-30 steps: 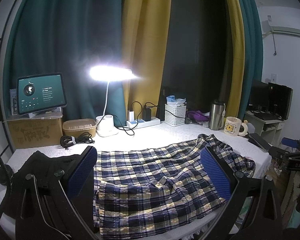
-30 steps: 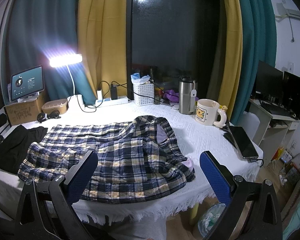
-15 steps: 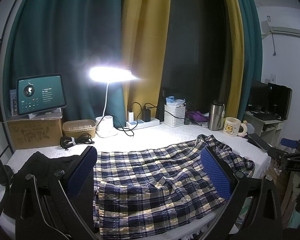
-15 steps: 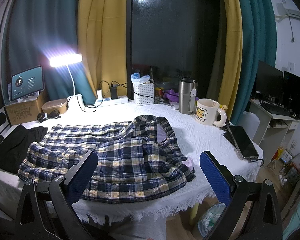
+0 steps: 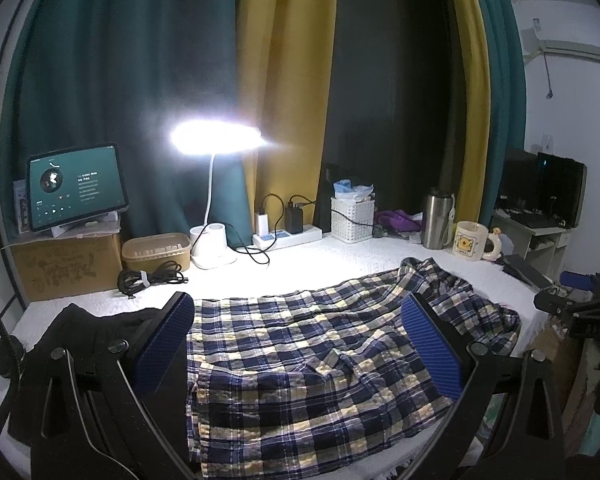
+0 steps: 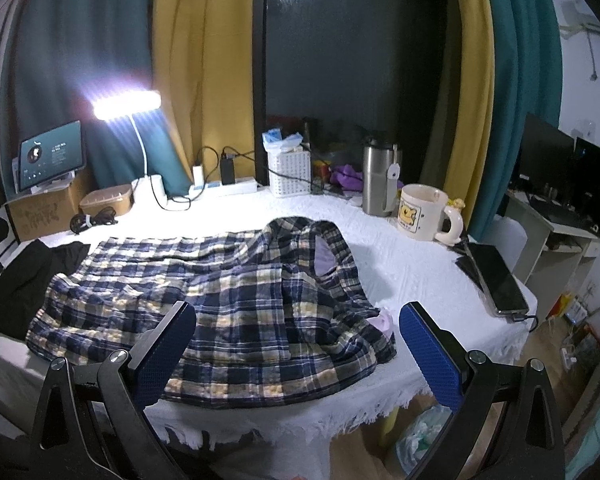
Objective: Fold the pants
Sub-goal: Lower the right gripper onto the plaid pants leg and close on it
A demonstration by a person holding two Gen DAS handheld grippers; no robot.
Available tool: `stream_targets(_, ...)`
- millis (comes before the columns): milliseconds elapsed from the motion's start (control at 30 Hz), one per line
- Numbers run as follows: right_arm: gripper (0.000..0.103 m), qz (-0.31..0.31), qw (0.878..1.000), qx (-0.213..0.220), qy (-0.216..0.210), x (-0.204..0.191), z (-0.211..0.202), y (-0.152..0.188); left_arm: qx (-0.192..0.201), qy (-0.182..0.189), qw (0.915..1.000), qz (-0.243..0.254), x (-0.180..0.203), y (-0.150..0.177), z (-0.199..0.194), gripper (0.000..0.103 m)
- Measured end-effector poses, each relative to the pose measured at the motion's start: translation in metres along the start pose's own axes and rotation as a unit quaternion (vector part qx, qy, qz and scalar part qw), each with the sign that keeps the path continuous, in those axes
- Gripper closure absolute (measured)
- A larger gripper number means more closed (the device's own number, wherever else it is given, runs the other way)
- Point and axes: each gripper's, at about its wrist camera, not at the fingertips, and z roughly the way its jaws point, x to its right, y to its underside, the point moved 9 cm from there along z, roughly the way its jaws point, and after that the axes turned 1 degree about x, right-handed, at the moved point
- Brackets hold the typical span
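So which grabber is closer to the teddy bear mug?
Right. The right gripper hovers over the plaid pants' waist end, the mug's side; the left gripper hovers by the far leg end.

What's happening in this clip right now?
A person holds a gripper in each hand above a table covered with a white cloth. A pair of plaid pants lies spread on it, rumpled and not yet folded, waistband toward the mug. The left gripper and right gripper are both open and hold nothing. A black garment lies at the pants' leg end.
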Motion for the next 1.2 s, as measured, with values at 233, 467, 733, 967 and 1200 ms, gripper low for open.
stream_targets(233, 0.012, 0.013, 0.999, -0.030, 0.003, 0.020, 0.037, 0.001, -0.026, -0.012, 0.9996, 0.000, -0.009, 0.006, 0.032, 0.001)
stream_targets(467, 0.020, 0.020, 0.998, -0.052, 0.003, 0.039, 0.072, -0.011, -0.046, -0.028, 0.9985, -0.009, -0.023, 0.003, 0.064, 0.001)
stream_targets(733, 0.040, 0.025, 0.996, -0.089, -0.019, 0.053, 0.124, -0.023, -0.069, -0.044, 0.9965, -0.019, -0.033, 0.000, 0.106, 0.001)
stream_targets(967, 0.046, 0.010, 0.993, -0.114, -0.040, 0.052, 0.170, -0.040, -0.086, -0.055, 0.9945, -0.022, -0.041, -0.003, 0.140, 0.001)
stream_targets(1200, 0.047, -0.009, 0.985, -0.150, -0.080, 0.037, 0.217, -0.049, -0.102, -0.076, 0.9911, -0.039, -0.059, 0.000, 0.166, 0.001)
